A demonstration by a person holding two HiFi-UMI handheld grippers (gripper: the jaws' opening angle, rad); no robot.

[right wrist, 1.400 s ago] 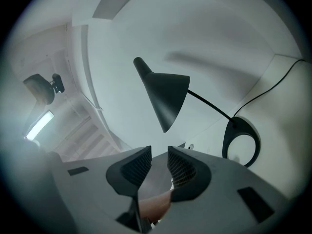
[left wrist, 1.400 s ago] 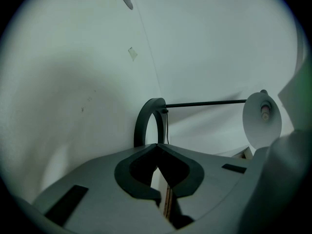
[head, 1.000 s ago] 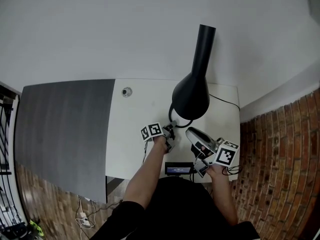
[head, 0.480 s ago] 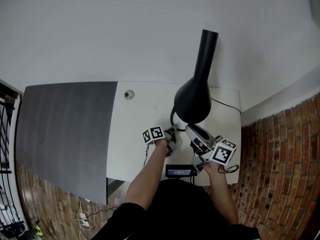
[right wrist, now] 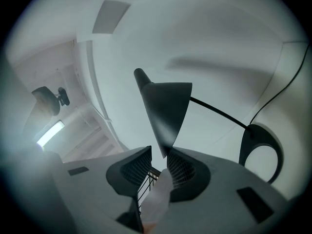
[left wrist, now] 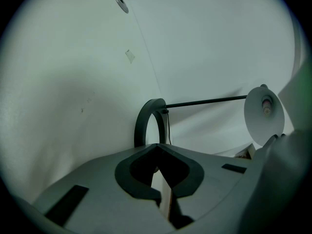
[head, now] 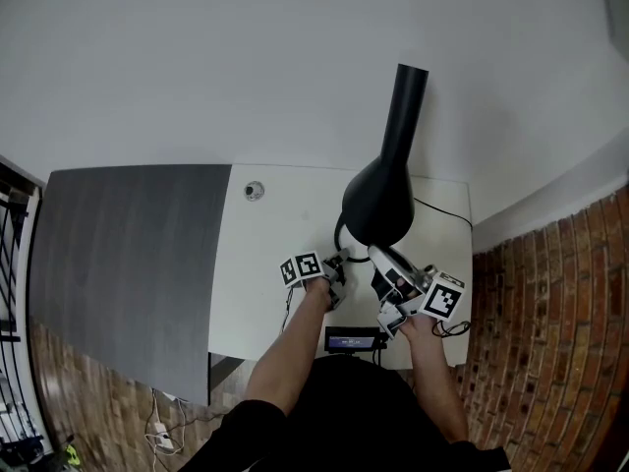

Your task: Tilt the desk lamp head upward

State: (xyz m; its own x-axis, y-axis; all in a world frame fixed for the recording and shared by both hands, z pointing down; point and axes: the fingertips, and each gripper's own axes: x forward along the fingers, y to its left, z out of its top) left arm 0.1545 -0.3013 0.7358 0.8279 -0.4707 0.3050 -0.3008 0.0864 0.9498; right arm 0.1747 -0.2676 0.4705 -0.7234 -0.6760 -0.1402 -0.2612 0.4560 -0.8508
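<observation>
The black lamp head (head: 378, 200) hangs over the right end of the white worktop (head: 270, 229), its neck slanting up toward the wall. Right gripper (head: 377, 258) is in on it, with the jaws pinched on the lower rim and the shade's edge (right wrist: 165, 111) running straight down between the pads. Left gripper (head: 339, 262) sits low on the worktop, jaws together, tips right at the lamp's ring base (left wrist: 145, 126). A thin rod (left wrist: 209, 101) runs from that ring toward the head.
</observation>
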